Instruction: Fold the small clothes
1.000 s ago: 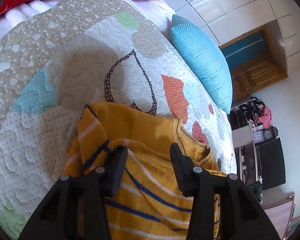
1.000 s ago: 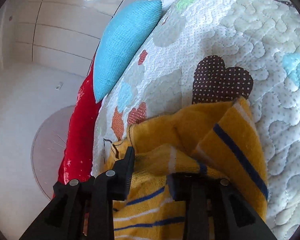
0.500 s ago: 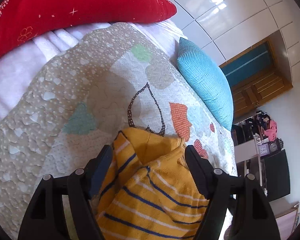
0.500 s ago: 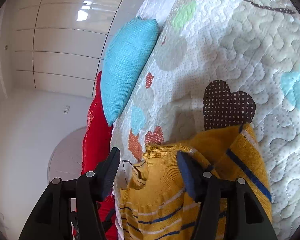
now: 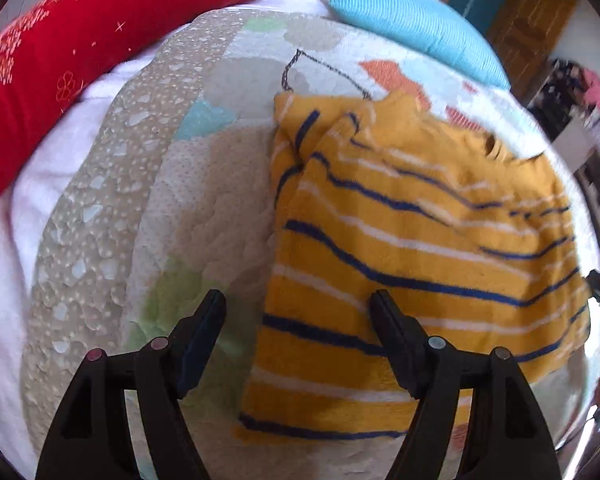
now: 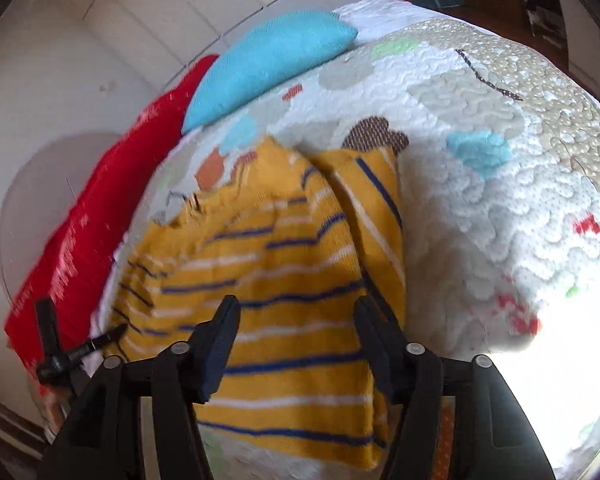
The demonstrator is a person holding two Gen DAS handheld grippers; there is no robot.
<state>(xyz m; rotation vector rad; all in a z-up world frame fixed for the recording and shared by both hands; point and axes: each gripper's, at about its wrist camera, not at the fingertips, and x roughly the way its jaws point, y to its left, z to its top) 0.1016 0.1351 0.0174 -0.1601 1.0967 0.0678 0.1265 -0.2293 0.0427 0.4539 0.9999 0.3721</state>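
The left claw (image 5: 296, 320) is wide open and holds nothing. A yellow top (image 5: 412, 240) with blue and white stripes lies folded on the quilt (image 5: 172, 184) of the bed. A red pillow (image 5: 80, 36) and a blue pillow (image 5: 412, 24) sit at the far end.

Left tongs (image 5: 298, 316) and right tongs (image 6: 298, 320) both gape, empty.

Mustard sweater (image 5: 420, 240), navy-white stripes; red pillow (image 5: 80, 40)
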